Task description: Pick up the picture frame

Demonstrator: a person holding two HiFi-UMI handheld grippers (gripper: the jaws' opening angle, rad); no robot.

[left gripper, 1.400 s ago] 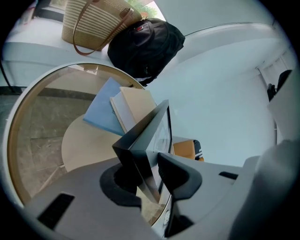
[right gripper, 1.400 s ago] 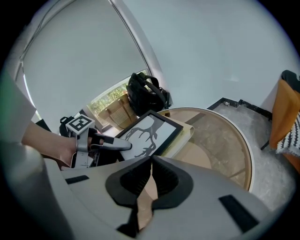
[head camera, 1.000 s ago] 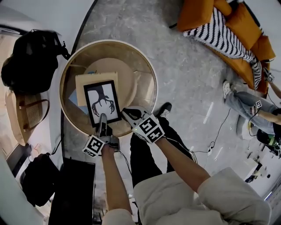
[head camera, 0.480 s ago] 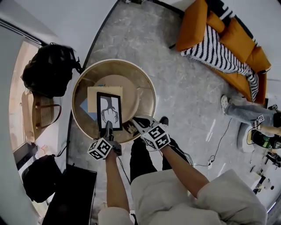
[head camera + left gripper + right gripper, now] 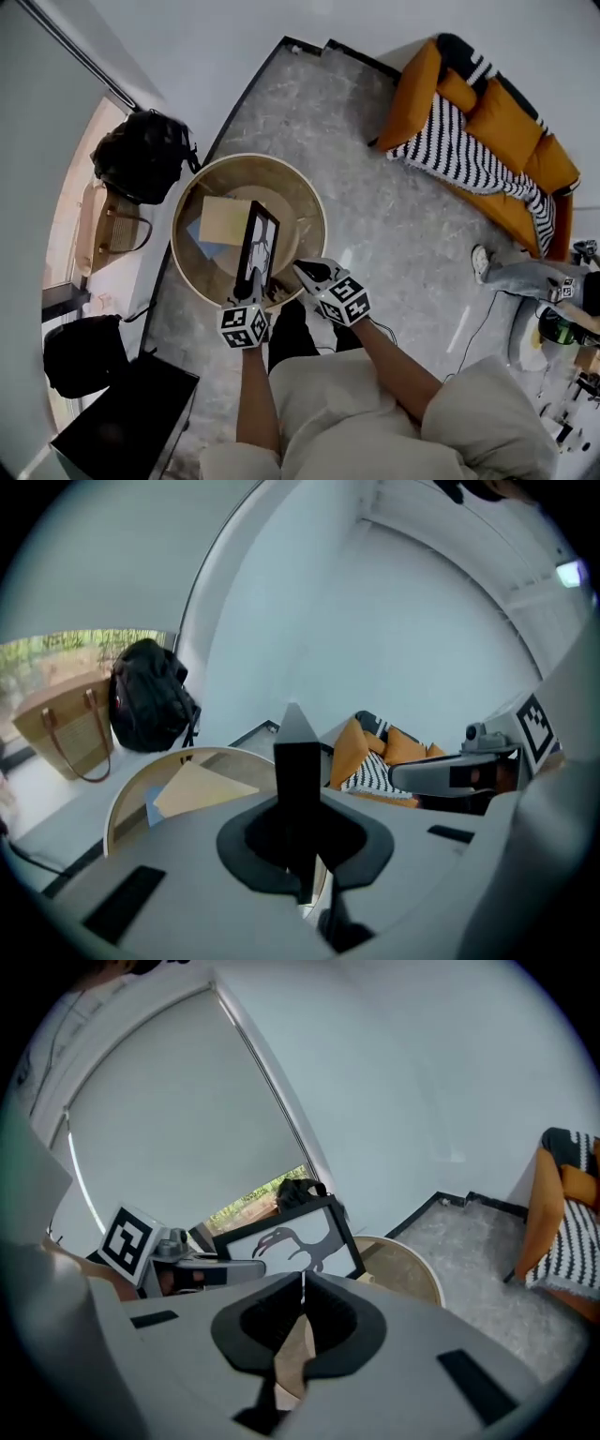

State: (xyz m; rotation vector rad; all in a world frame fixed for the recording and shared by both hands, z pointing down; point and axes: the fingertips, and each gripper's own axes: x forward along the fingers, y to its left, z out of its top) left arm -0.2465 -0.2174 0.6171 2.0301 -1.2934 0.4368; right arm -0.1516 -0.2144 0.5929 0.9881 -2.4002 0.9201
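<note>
Over the near side of the round wooden table (image 5: 314, 202), the picture frame (image 5: 258, 246) is held up in the air. It has a black rim and a white picture of a dark bird. In the head view it stands up on its edge, turned so mostly its thin side shows.

The left gripper (image 5: 254, 286) holds the frame by its near end. In the left gripper view its jaws are closed tight on the frame, and the frame's dark edge sticks straight up between them.

The right gripper (image 5: 302, 270) is just to the right of the frame and does not touch it. In the right gripper view its jaws are closed with nothing between them, and the bird picture shows past them.

On the table lies a flat tan board (image 5: 225, 220) with a blue sheet (image 5: 212, 251) peeking out from under it.

To the left of the table sit a black backpack (image 5: 145, 155) and a woven bag (image 5: 112, 230) with handles.

Far off on the right is an orange sofa (image 5: 487, 122) with a striped blanket (image 5: 459, 150) on it.
</note>
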